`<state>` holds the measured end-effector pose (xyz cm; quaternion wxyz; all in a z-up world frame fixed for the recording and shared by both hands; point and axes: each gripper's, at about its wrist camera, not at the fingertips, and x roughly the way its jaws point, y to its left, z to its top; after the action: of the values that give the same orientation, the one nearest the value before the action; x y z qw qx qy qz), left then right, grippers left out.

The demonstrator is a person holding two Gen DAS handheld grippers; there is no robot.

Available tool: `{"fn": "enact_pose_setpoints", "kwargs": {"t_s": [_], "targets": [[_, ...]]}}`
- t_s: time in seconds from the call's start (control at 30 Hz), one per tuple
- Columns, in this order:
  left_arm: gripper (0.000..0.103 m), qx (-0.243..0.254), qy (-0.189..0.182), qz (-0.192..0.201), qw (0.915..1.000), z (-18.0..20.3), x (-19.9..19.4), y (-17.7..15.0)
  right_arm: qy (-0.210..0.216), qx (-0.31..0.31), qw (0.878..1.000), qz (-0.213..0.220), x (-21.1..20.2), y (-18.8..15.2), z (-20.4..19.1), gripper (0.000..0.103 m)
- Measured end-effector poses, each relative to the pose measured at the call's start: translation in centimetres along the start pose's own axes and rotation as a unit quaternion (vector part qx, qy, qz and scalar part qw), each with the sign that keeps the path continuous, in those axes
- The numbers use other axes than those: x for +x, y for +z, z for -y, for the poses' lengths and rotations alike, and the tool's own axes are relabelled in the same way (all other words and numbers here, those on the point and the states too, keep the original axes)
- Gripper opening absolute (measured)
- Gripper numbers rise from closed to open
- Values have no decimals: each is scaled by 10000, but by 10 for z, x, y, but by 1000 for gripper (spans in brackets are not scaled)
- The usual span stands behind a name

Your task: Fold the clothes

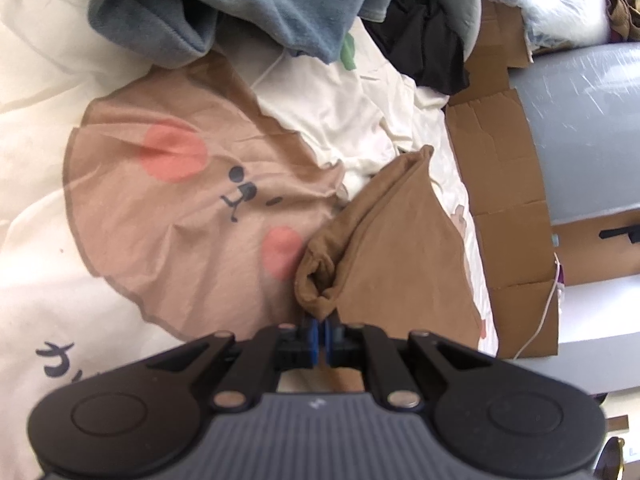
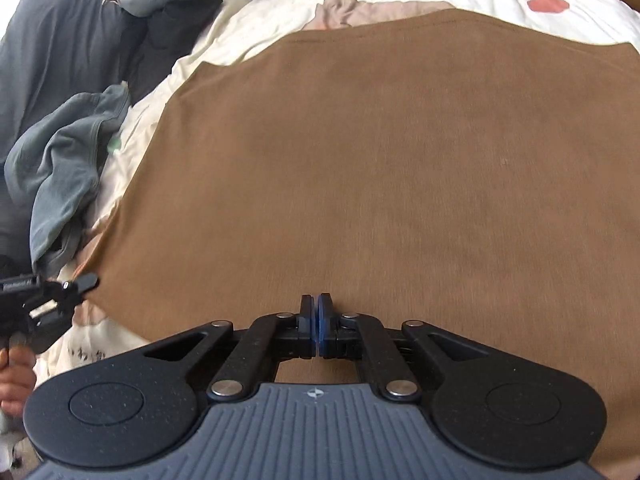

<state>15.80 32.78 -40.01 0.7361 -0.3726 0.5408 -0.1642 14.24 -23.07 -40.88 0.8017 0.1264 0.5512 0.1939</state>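
Brown garment is spread flat over the cream printed duvet of the bed, and much of the right wrist view is filled by it. Its far hem lies toward the far edge of the bed, where a red patch of the duvet print is seen. One corner of the garment is bunched into a rolled fold, and this fold is gripped by the left gripper, whose blue pads are clenched on the cloth with the brown fabric rising from between them. In the right wrist view the same gripper is seen at the left edge of the garment, held by a person's hand.

The right gripper is held over the near part of the garment with its jaws fully closed, the blue pads meeting. Whether any cloth is pinched between them cannot be told.

A blue-grey garment is heaped at the far side of the bed, with dark clothes beside it. Flattened cardboard lies along the bed's right edge in the left wrist view.
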Motion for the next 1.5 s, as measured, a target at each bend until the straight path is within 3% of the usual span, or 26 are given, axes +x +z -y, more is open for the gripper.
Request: {"fn": "enact_pose_setpoints", "kwargs": {"t_s": [0.33,0.6,0.83,0.97,1.5], "targets": [[3,-93,-33,14,9999,-9,3,-3,112,-119,9993,-328,-7,-27,-3,0],[3,-192,9,4,9998,-12,10,-5,98,55,9990,-433,2,-31,3,1],[3,-137,-53,23,9999,-5,3,-6,-12,-295,9978,-601,6,-32,-4,1],[3,-151,62,-13,9999,2,-1,-5,20,-26,9972,-753,4,-31,1,2],[3,614,295,-133,9976,64,-15,2,183,279,9984,-460,-7,-20,-1,0]]}}
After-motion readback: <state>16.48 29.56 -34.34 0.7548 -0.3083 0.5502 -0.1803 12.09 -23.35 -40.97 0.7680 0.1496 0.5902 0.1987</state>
